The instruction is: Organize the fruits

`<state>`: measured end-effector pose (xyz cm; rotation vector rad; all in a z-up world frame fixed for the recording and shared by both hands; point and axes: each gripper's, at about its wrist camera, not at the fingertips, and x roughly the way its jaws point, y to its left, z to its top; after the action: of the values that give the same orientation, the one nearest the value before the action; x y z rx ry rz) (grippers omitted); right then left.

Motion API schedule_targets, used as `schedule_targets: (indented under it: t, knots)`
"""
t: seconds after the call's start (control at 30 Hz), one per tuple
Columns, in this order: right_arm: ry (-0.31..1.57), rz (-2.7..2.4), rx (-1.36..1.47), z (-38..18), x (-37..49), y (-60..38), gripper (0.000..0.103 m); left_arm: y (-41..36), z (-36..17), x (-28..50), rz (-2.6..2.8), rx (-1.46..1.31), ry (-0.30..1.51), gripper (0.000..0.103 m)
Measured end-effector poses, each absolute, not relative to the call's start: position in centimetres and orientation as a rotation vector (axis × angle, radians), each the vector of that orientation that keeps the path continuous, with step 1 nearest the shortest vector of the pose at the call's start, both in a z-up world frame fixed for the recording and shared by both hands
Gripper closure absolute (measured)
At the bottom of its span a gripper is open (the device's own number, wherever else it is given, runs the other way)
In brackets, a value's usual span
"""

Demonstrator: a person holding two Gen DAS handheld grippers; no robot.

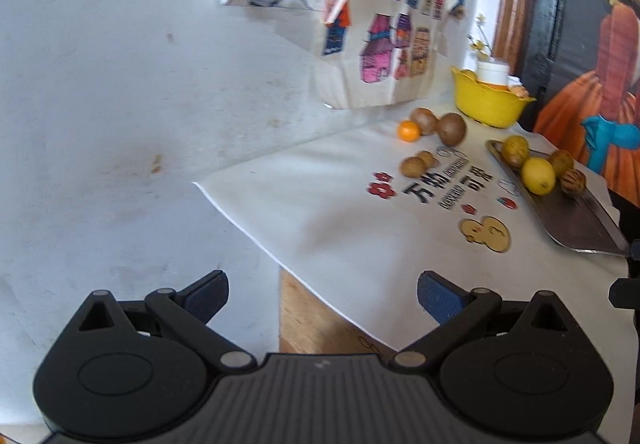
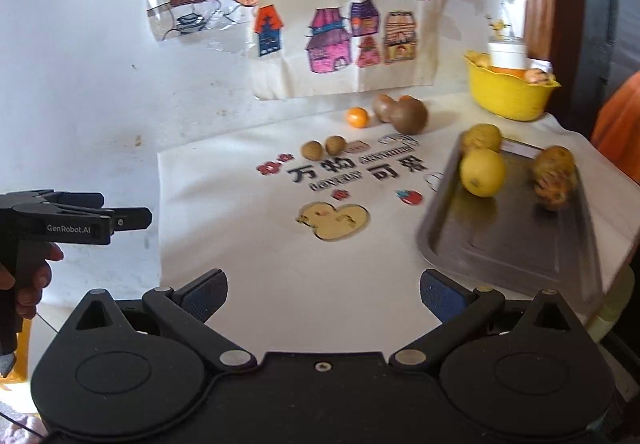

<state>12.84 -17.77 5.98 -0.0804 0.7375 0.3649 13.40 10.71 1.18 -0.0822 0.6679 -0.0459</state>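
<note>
A metal tray (image 2: 516,244) lies at the right of a white printed cloth (image 2: 260,264); it holds a yellow lemon (image 2: 482,172) and several brownish fruits (image 2: 554,169). The tray also shows in the left wrist view (image 1: 576,219). On the cloth lie a small orange (image 2: 357,117), two brown round fruits (image 2: 408,115) and two walnuts (image 2: 322,147). My right gripper (image 2: 323,298) is open and empty over the cloth's near part. My left gripper (image 1: 322,298) is open and empty above the cloth's left edge, and it also shows from the side in the right wrist view (image 2: 128,219).
A yellow bowl (image 2: 510,93) with a white cup and other items stands at the back right. A tote bag with coloured houses (image 2: 340,27) leans against the white wall behind the fruits. A bare wooden table corner (image 1: 312,324) shows under the cloth.
</note>
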Motion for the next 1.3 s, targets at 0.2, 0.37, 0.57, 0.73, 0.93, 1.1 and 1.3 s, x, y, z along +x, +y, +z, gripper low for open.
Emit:
schedule_targets:
  t: [0.2, 0.37, 0.57, 0.73, 0.93, 1.1, 1.3]
  knots:
    - [0.741, 0.387, -0.083, 5.9, 15.6, -15.9, 0.001, 12.1, 1.1, 14.5, -0.019, -0.104, 0.662, 0.0]
    - [0.754, 0.412, -0.099, 5.6, 17.8, -15.0, 0.001, 12.2, 0.9, 15.9, -0.018, -0.09, 0.661, 0.0]
    - [0.768, 0.428, -0.119, 5.5, 20.5, -14.7, 0.001, 11.9, 0.4, 18.1, -0.03, -0.093, 0.679, 0.0]
    - [0.764, 0.427, -0.12, 5.9, 23.0, -15.2, 0.001, 11.3, -0.1, 20.1, -0.048, -0.09, 0.689, 0.0]
    - [0.728, 0.387, -0.141, 6.8, 26.5, -16.8, 0.001, 10.2, -0.6, 22.5, -0.082, -0.061, 0.688, 0.0]
    - [0.729, 0.351, -0.112, 7.2, 29.8, -18.7, 0.001, 9.2, -1.1, 24.4, -0.121, -0.036, 0.689, 0.0]
    - [0.767, 0.345, -0.121, 6.4, 33.8, -19.3, 0.001, 7.5, -1.0, 26.5, -0.182, -0.011, 0.688, 0.0]
